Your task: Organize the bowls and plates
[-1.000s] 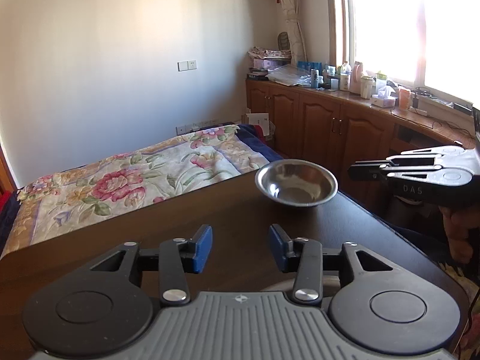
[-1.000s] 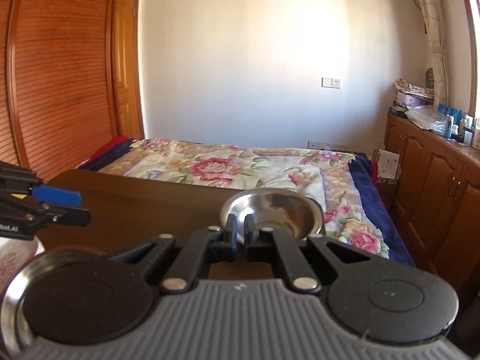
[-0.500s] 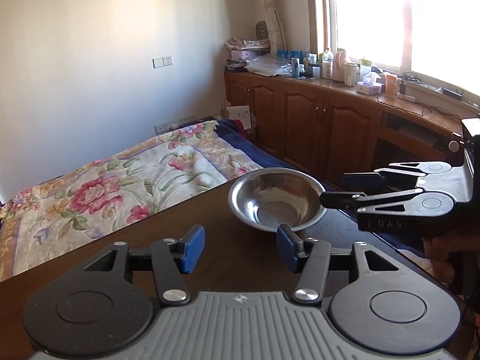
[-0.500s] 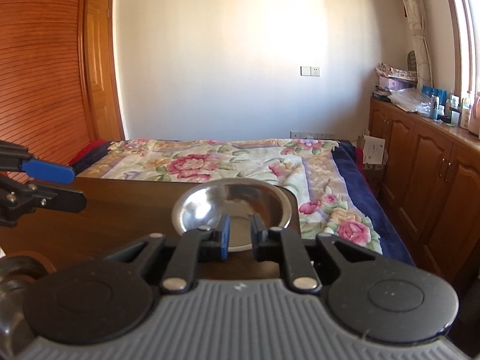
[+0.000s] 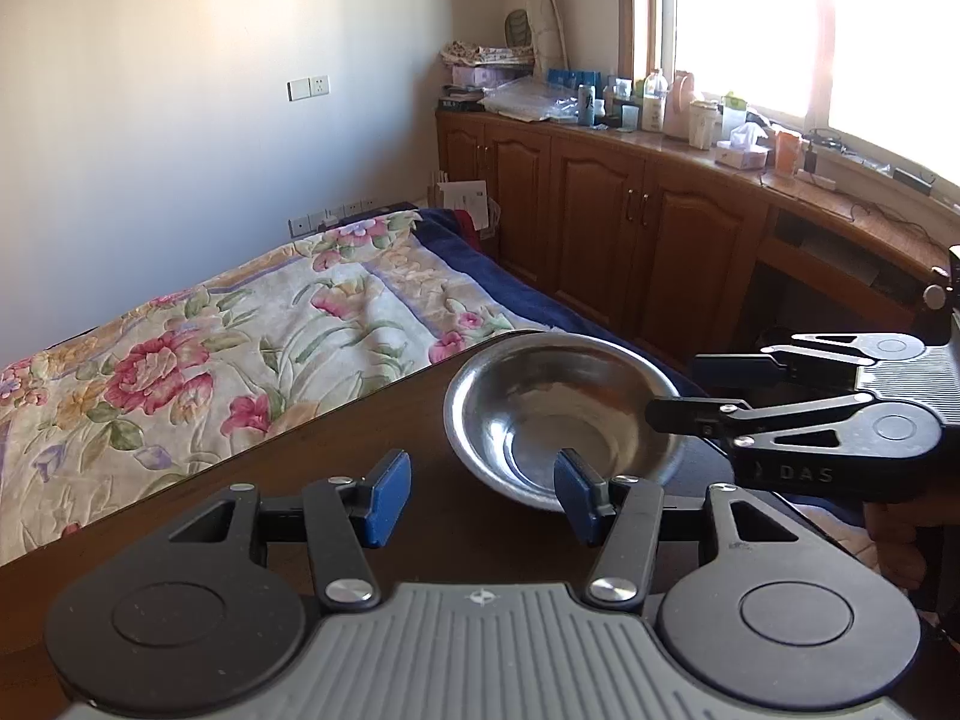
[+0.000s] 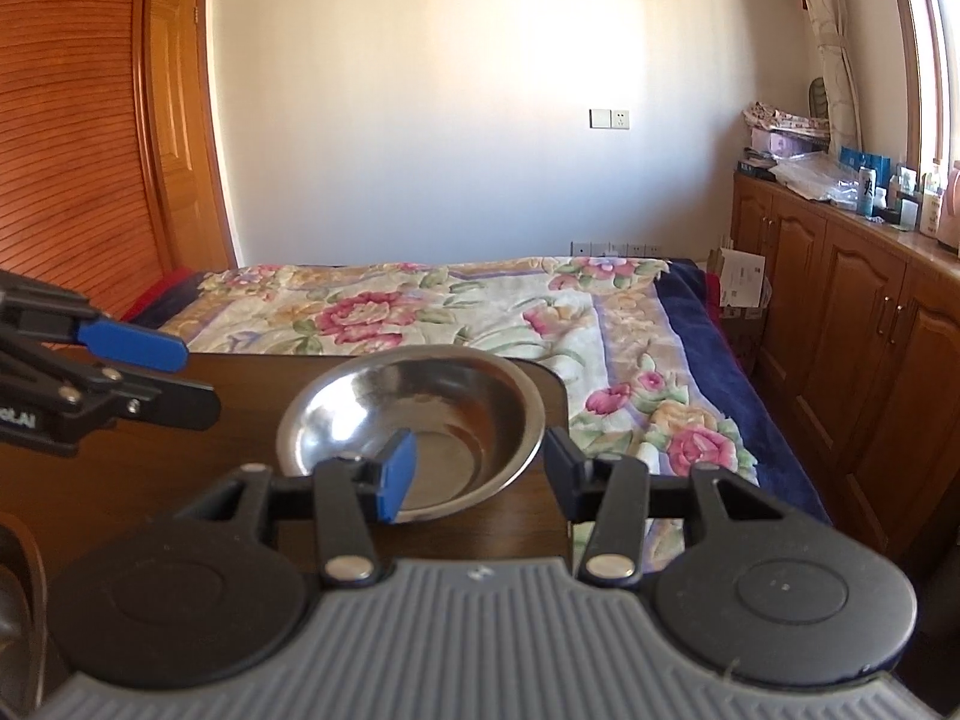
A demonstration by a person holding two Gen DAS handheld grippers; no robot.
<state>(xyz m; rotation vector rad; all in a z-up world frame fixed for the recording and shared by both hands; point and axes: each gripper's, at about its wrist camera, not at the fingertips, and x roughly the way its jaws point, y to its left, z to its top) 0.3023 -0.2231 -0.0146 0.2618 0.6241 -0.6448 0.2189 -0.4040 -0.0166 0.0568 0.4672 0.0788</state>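
Observation:
One steel bowl (image 5: 564,420) stands empty near the far corner of the dark wooden table (image 5: 300,480). In the left wrist view my left gripper (image 5: 483,498) is open just short of the bowl, its right pad overlapping the near rim, nothing held. My right gripper (image 5: 684,390) comes in from the right, one finger over the bowl's right rim. In the right wrist view the bowl (image 6: 414,426) lies just ahead. The right gripper (image 6: 478,474) has its jaws opening, with the near right rim between the pads and not pressed. The left gripper (image 6: 192,378) hovers at the left.
A bed with a flowered cover (image 5: 240,348) runs along the table's far edge. Wooden cabinets (image 5: 630,228) topped with bottles and boxes line the window wall. A dark curved rim (image 6: 24,570) of another dish shows at the bottom left of the right wrist view.
My right gripper's jaws went from shut to open. Both grippers moved in on the bowl, which now looms larger in both views. The left jaws spread slightly.

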